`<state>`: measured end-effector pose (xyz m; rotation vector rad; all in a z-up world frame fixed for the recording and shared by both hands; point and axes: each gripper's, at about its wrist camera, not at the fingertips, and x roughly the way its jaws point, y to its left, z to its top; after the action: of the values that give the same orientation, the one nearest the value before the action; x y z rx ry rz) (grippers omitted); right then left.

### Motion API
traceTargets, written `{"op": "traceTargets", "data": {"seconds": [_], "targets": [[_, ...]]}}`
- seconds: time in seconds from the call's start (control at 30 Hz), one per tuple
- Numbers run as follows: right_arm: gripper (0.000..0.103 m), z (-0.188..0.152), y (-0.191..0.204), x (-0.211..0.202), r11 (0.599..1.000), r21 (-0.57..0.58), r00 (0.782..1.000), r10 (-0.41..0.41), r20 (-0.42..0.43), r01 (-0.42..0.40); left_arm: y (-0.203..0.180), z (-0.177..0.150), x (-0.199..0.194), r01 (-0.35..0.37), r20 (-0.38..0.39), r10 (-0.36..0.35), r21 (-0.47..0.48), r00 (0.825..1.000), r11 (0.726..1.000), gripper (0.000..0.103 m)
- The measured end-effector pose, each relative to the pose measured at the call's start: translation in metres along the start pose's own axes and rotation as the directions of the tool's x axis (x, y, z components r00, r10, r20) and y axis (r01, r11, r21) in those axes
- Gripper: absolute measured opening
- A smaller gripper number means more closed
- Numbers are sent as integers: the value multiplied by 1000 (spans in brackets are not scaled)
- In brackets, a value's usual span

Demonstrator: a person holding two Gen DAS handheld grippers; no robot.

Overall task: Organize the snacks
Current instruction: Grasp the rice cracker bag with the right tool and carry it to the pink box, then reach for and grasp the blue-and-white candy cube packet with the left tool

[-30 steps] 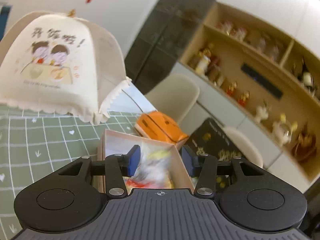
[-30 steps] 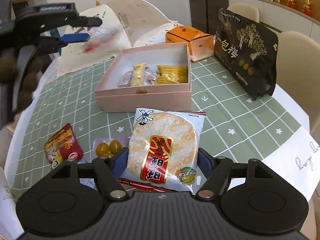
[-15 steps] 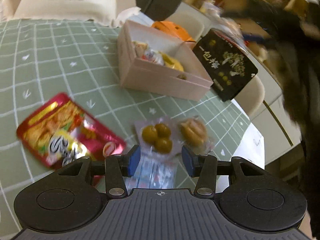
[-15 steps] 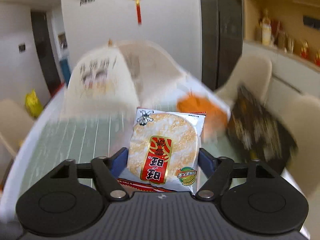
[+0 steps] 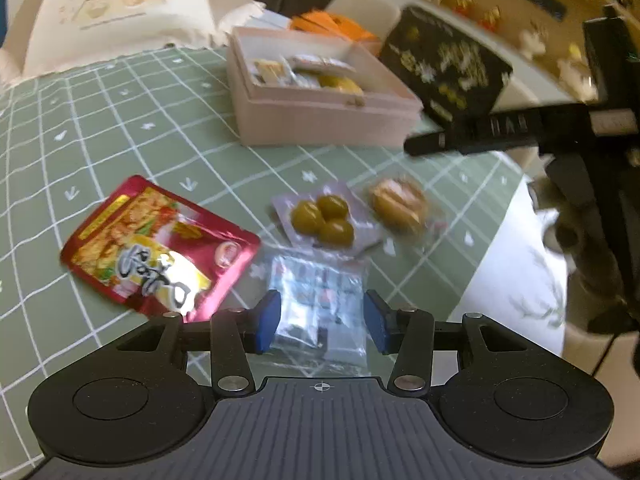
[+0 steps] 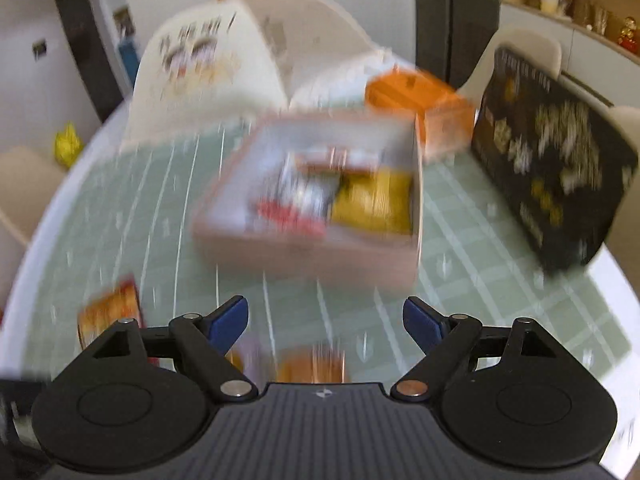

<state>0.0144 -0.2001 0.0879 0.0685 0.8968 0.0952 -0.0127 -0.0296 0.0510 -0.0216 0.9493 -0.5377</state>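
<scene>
My left gripper (image 5: 322, 322) is open, its blue pads on either side of a clear snack packet (image 5: 320, 300) lying on the green tablecloth, not closed on it. Nearby lie a red foil pouch (image 5: 156, 246), a pack of green olives (image 5: 322, 218) and a wrapped bun (image 5: 398, 204). The pink box (image 5: 320, 112) behind holds several snacks. My right gripper (image 6: 326, 322) is open and empty, above the table in front of the pink box (image 6: 316, 248); this view is blurred. The right gripper's arm (image 5: 500, 132) shows at the right of the left wrist view.
A black snack bag (image 5: 448, 68) stands to the right of the box, an orange box (image 6: 420, 112) behind it. A white mesh food cover (image 5: 120, 12) sits at the back left. The table edge (image 5: 516, 280) runs close on the right. White chairs stand behind the table.
My right gripper has opened and let go of the rice cracker pack and now faces down over the table. My left gripper has moved closer over the clear packet.
</scene>
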Motion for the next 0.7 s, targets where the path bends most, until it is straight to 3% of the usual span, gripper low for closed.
{"op": "traceTargets", "data": {"seconds": [0.17,0.3,0.47,0.57,0.7], "targets": [[86,-46,17,-9,999,-45,999,-9,-40,7,-24,-1,12,-70,-27,73,120,997,990,51],[86,-64,24,-16,999,-44,999,-9,-47,7,-26,-1,14,-93,-26,98,129,995,987,51],[86,-71,28,-18,999,-22,998,26,-56,-27,-10,-3,10,-184,-23,188,110,982,977,54],[86,-74,36,-15,999,-34,997,37,-67,-40,6,-10,1,-177,-23,178,44,984,983,56],[85,-77,49,-8,997,-54,996,44,-74,-48,16,-26,-15,-125,13,125,-2,992,992,52]]}}
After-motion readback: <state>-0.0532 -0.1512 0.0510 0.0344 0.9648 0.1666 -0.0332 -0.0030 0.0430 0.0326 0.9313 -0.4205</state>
